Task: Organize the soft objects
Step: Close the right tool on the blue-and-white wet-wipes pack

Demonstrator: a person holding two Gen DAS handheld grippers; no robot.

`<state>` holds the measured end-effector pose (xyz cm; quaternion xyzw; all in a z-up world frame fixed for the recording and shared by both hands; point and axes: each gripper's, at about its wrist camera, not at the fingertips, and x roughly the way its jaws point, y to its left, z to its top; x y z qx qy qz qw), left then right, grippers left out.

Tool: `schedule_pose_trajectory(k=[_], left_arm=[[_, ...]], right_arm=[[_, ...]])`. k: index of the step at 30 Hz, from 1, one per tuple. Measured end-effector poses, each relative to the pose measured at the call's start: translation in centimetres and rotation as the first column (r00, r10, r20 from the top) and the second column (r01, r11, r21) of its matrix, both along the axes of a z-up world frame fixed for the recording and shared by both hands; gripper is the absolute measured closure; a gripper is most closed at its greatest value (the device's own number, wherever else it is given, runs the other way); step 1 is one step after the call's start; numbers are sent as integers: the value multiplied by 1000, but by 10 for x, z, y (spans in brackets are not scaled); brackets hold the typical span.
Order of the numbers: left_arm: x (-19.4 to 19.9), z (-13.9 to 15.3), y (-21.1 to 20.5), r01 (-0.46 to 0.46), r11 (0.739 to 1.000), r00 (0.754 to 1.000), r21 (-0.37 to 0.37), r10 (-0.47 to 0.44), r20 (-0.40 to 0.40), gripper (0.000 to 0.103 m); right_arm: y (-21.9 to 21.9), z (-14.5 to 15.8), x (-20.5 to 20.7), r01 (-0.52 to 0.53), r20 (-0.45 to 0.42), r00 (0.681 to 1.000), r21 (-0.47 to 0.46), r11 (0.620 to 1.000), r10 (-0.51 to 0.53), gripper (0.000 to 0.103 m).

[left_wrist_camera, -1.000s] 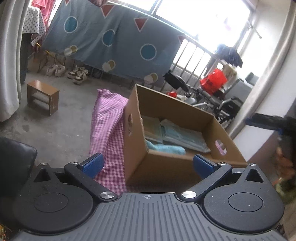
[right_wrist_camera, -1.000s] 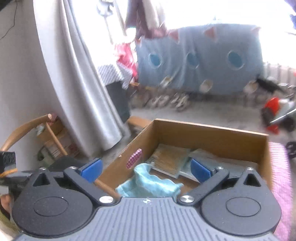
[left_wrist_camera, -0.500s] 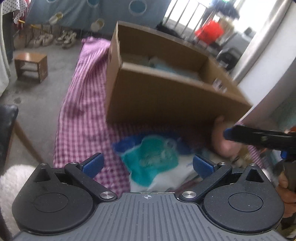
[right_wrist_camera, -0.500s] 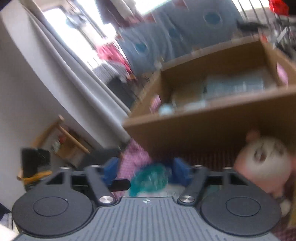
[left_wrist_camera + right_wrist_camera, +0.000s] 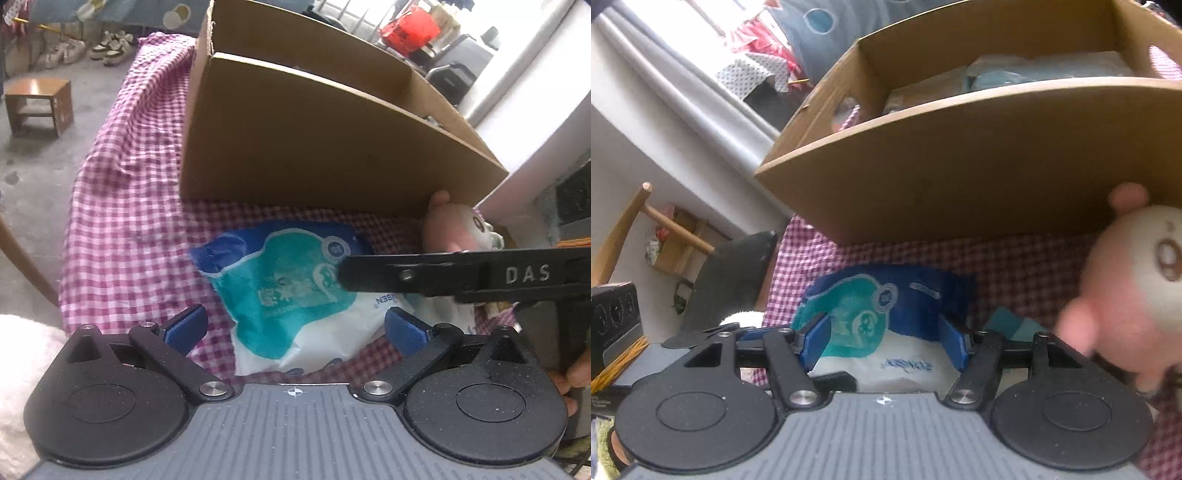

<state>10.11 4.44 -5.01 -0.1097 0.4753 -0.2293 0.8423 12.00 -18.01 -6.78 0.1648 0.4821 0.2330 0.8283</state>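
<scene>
A red-and-white gingham cloth (image 5: 125, 206) covers the surface and hangs over its far left edge toward the concrete floor. On the cloth stands an open cardboard box (image 5: 314, 147), its plain near wall facing both cameras; the right wrist view looks over the rim at pale blue and tan folded items (image 5: 1008, 79) lying flat inside. In front of that wall, flat on the cloth, lies a soft plastic pack (image 5: 291, 295) printed in blue, teal and white with a round badge near its top. To the right of the pack, close against the box's near corner, sits a plush toy (image 5: 1137, 273) with a pale round face, pink ears and a dark eye; it is blurred in the right wrist view.

The left gripper (image 5: 295, 328) hangs over the near end of the pack with its blue pads wide apart and nothing pressed between them; the pack shows in the gap below. The right gripper (image 5: 886, 345) reaches in from the right, one black finger crossing the left camera's view over the pack's upper right part. Its jaws have just opened a little after closing in, and its blue pads now stand at either side of the pack's white and blue portion. Whether they press on the plastic cannot be told.

A small wooden stool (image 5: 37, 103) stands on the floor at far left, with pairs of shoes (image 5: 99, 51) beyond it.
</scene>
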Motion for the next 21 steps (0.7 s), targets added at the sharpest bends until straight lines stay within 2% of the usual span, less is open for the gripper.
schedule_pose_trajectory(k=[7,13,16,21], left_arm=[[-2,2,14,-30,999,1000,-33,30,-4,1],[-2,-2,13,-15,999,999,-50,14,-29,1],[1,-6,7,3,998,999,-58,-5,-35,1],[5,-7,2,9,998,999,-55,-12,-40,0]], right_arm=[[14,11,1,-46,29,999,31,998,45,36],[-2,8,4,47,26,999,-37,998,-46,30],[-6,1,6,59,-11,998,-31,998,-59,30],[7,-8,7,5,-25,1000,-44,999,-6,25]])
